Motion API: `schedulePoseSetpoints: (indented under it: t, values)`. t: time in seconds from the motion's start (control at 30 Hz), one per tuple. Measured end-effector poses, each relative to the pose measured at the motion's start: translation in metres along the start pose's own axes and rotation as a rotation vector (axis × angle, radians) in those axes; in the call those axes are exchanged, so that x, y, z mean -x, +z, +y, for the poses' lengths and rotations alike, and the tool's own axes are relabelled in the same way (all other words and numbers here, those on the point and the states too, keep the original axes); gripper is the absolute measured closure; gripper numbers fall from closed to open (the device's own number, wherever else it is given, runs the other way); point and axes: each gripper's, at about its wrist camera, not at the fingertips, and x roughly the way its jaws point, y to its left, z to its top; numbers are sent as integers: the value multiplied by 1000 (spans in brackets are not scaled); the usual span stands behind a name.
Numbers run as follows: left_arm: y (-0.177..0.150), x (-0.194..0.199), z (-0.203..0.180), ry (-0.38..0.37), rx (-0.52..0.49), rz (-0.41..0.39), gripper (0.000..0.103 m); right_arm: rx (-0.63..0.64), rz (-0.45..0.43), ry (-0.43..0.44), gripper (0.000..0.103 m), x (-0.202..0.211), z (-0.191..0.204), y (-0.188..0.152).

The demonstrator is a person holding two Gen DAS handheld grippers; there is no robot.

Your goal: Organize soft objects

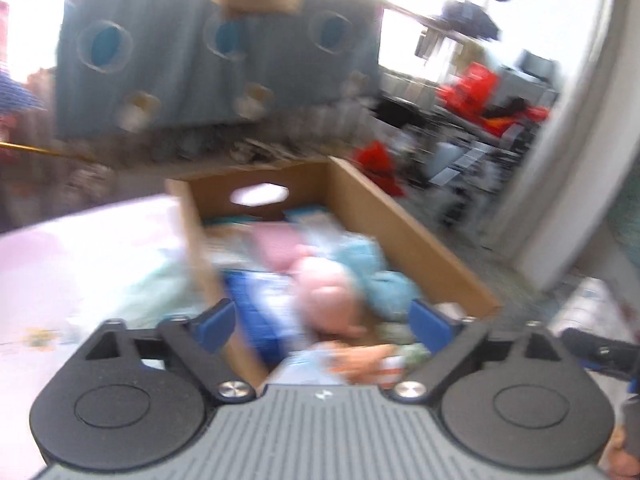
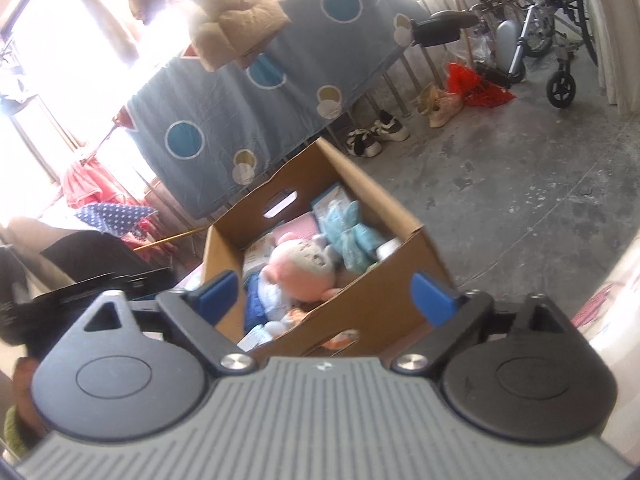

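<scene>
Grey concrete floor [image 2: 500, 200] (speckled), cardboard box [image 2: 372, 200]

I can read no text here; the print on the red plastic bag [image 2: 478, 86] by the wheelchair is too blurred.

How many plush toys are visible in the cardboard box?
2: a pink plush at the centre of the cardboard box, a light blue plush beside it, toward the far wall. More may be hidden underneath.
</scene>
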Motion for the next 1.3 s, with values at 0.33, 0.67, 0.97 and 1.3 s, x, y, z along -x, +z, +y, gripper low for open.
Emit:
schedulePoseSetpoints:
  t: [0.33,0.67,0.97,1.3]
  values:
    - [-70,50,55,375,158,24,0,219,166,-15,1,-52,72,-30]
    - [-76,58,67,380,184,101,0,471,211,-47,1,-87,122,-51]
    - [-74,54,52,409,125,99,0,492,208,-57,1,-96,131,-56]
    - [-78,41,45,410,103,118,0,465,243,-85,1,-105,124,-55]
